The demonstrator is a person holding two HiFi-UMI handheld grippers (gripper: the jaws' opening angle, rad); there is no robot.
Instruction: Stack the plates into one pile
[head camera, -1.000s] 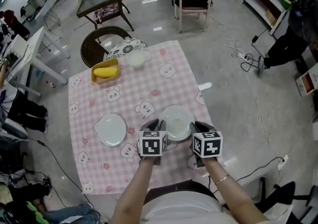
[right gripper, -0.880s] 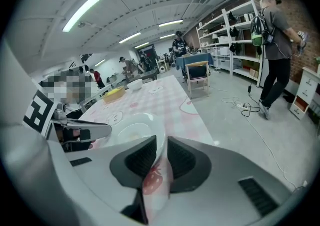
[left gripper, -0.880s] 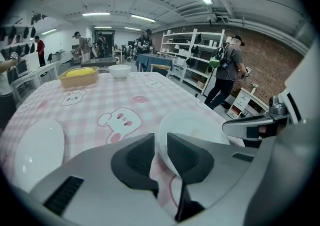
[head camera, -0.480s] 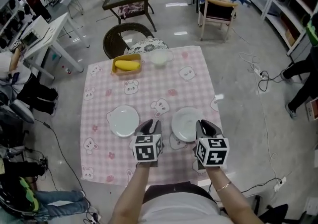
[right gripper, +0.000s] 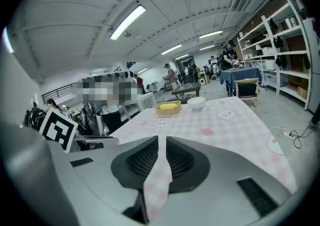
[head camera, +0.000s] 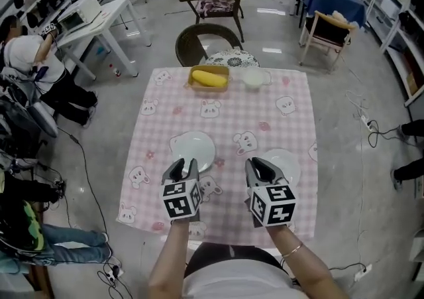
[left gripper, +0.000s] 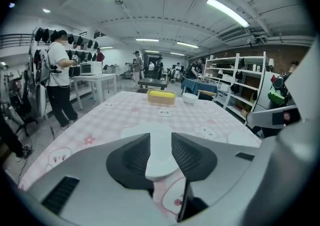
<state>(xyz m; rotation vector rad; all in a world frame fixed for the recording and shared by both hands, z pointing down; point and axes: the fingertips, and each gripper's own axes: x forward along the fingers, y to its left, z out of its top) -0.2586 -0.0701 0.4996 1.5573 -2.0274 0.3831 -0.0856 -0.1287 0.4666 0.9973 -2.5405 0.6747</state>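
Two white plates lie apart on the pink checked cloth (head camera: 218,119): the left plate (head camera: 192,149) and the right plate (head camera: 283,164). My left gripper (head camera: 183,164) hovers at the left plate's near rim. Its jaws have just been opening and stand wide apart. In the left gripper view that plate (left gripper: 150,130) shows through the gap of the left gripper (left gripper: 160,141), and the pads do not press on it. My right gripper (head camera: 260,165) hangs just left of the right plate. Its jaws have narrowed to a slim gap with only cloth behind, as the right gripper (right gripper: 162,142) view shows.
A yellow tray with a banana (head camera: 209,77) and a white bowl (head camera: 252,79) stand at the table's far edge. A wicker chair (head camera: 202,40) is behind them. People and a white desk (head camera: 99,16) are at the left, with cables (head camera: 79,158) on the floor.
Both grippers have left the right plate and shifted left. The left one now sits at the left plate with wider jaws; the right one is now left of the right plate.
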